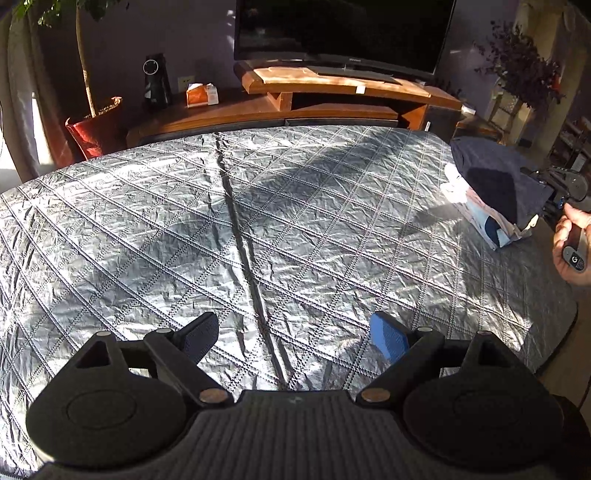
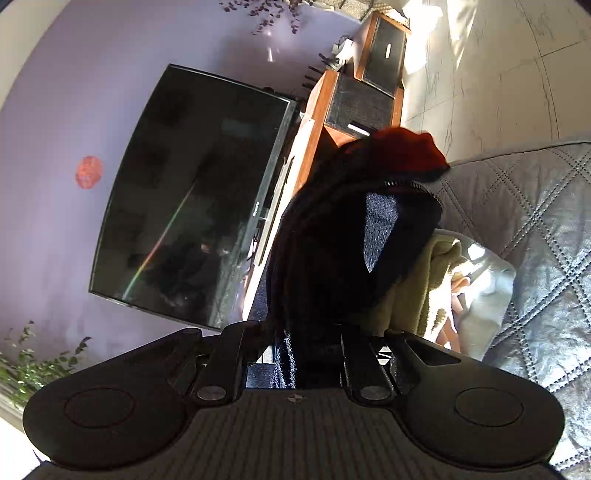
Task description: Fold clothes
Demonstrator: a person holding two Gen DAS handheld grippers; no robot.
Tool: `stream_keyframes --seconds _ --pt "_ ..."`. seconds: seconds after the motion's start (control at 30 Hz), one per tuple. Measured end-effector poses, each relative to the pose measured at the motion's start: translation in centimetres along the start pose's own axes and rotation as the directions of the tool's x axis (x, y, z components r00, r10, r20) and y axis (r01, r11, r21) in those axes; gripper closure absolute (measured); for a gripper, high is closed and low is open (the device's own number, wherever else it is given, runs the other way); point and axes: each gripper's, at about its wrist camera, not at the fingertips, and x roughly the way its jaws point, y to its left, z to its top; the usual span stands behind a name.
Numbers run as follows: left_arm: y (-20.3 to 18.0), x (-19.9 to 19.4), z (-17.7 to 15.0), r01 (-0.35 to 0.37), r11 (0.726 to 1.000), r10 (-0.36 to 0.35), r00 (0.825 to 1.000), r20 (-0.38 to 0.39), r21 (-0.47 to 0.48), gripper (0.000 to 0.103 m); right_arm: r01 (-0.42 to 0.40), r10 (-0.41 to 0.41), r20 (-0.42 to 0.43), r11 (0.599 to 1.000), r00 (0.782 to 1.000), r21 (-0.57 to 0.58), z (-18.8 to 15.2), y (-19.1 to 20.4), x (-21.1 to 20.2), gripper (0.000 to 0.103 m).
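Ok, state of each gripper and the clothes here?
left gripper: open, empty, over the quilted cover.
right gripper: jaws around the dark garment; grip unclear.
dark garment: folded, on top of the pile.
clothes pile: stacked at the cover's edge.

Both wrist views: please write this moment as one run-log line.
left gripper: open, empty, over quilt | right gripper: dark garment between jaws, at folded pile | grip: unclear

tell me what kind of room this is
Most likely a living room at home: a large television on a long wooden stand, a potted tree beside it, and a quilted grey cover used as the folding surface.
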Motion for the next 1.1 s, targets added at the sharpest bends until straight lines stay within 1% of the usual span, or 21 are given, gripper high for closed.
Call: stream_keyframes --seconds 0.13,0.17,0.2,0.23,0.27,0.3,0.37,0.4,0.43,0.5,0.57,0.6,0.63,0.67,0.7,0.8,0.87,0.93,1.0,1.07,1.1 --pt "-0.8 0.3 0.4 0.003 1.0 -0.003 1.0 -0.009 -0.002 0.012 0.095 -0.095 0.003 0.988 0.995 -0.126 0.0 1.7 -1.3 0.069" --pt "-1.1 0.3 0.5 0.009 1.0 -0.009 1.0 -0.009 0.001 0.012 0.12 -0.12 0.011 0.98 0.993 -0.156 0.1 2.3 -1.8 0.06" --pt "-1.4 0.1 0.5 0.014 1.0 -0.014 1.0 -0.006 0.008 0.011 0.145 -0.144 0.018 0.972 0.989 -0.186 0.2 2.8 -2.4 0.042" --pt "-1.6 0.0 0.5 0.017 1.0 -0.017 1.0 -0.004 0.015 0.011 0.169 -0.167 0.027 0.962 0.986 -0.216 0.3 3.4 -2.9 0.033" --pt "-1.9 -0.1 0.5 0.015 1.0 -0.015 1.0 -0.002 0.024 0.01 0.203 -0.199 0.041 0.945 0.979 -0.257 0.3 4.1 -3.4 0.028" --pt "-2.1 -0.3 0.5 0.01 0.999 -0.01 1.0 0.0 0.033 0.009 0.236 -0.23 0.059 0.919 0.971 -0.315 0.2 5.2 -3.8 0.028" --pt "-2.6 -0.6 0.6 0.002 0.999 -0.002 1.0 0.001 0.053 0.008 0.245 -0.238 0.069 0.88 0.969 -0.406 -0.1 6.8 -4.7 0.028" --pt "-2.9 -0.9 0.6 0.007 0.998 -0.007 1.0 -0.001 0.063 0.007 0.271 -0.257 0.094 0.845 0.962 -0.461 -0.5 7.8 -4.8 0.027" --pt "-3.1 -1.1 0.6 0.011 0.998 -0.011 1.0 -0.004 0.069 0.007 0.296 -0.272 0.125 0.793 0.954 -0.532 -1.0 9.1 -4.6 0.026" --pt "-3.6 -1.5 0.5 0.001 0.997 0.0 1.0 -0.022 0.077 0.004 0.34 -0.296 0.181 0.675 0.938 -0.655 -2.1 11.4 -4.2 0.016" --pt "-4.2 -1.9 0.5 -0.015 0.996 0.018 0.999 -0.046 0.083 0.004 0.368 -0.336 0.201 0.567 0.92 -0.737 -2.9 12.9 -2.8 0.016" --pt "-4.5 -2.1 0.5 -0.016 0.996 0.021 0.998 -0.055 0.082 0.004 0.391 -0.368 0.219 0.498 0.904 -0.774 -3.3 13.2 -2.0 0.016" --pt "-4.7 -2.4 0.3 -0.016 0.997 0.021 0.998 -0.059 0.08 0.004 0.403 -0.416 0.215 0.443 0.884 -0.801 -3.5 13.4 -0.9 0.016" --pt "-5.0 -2.8 0.2 -0.014 0.997 0.019 0.998 -0.061 0.078 0.004 0.401 -0.498 0.161 0.424 0.852 -0.812 -3.2 13.4 0.7 0.015" --pt "-5.3 -3.1 0.1 -0.011 0.997 0.015 0.998 -0.061 0.076 0.003 0.401 -0.544 0.131 0.415 0.829 -0.816 -3.1 13.4 1.5 0.017" --pt "-6.3 -4.2 -0.2 -0.01 0.997 0.015 0.998 -0.066 0.081 0.002 0.425 -0.489 0.178 0.458 0.854 -0.781 -3.5 14.3 -1.1 0.017" --pt "-7.1 -4.6 -0.2 -0.016 0.996 0.024 0.997 -0.079 0.093 0.002 0.394 -0.448 0.166 0.484 0.879 -0.782 -4.4 14.7 -3.4 0.017" --pt "-8.3 -5.1 -0.1 -0.016 0.993 0.026 0.996 -0.086 0.119 0.002 0.364 -0.426 0.149 0.484 0.892 -0.795 -6.0 14.9 -5.7 0.016" --pt "-9.8 -5.8 0.0 -0.004 0.989 0.016 0.996 -0.084 0.149 0.002 0.315 -0.419 0.103 0.476 0.902 -0.821 -8.3 15.0 -8.2 0.016" --pt "-11.2 -6.6 -0.1 -0.001 0.987 0.013 0.997 -0.075 0.161 0.001 0.288 -0.415 0.08 0.468 0.906 -0.835 -11.0 15.0 -11.4 0.016" --pt "-11.9 -7.1 -0.2 -0.003 0.986 0.015 0.997 -0.07 0.165 0.001 0.301 -0.417 0.092 0.469 0.904 -0.83 -12.1 14.9 -13.0 0.015"
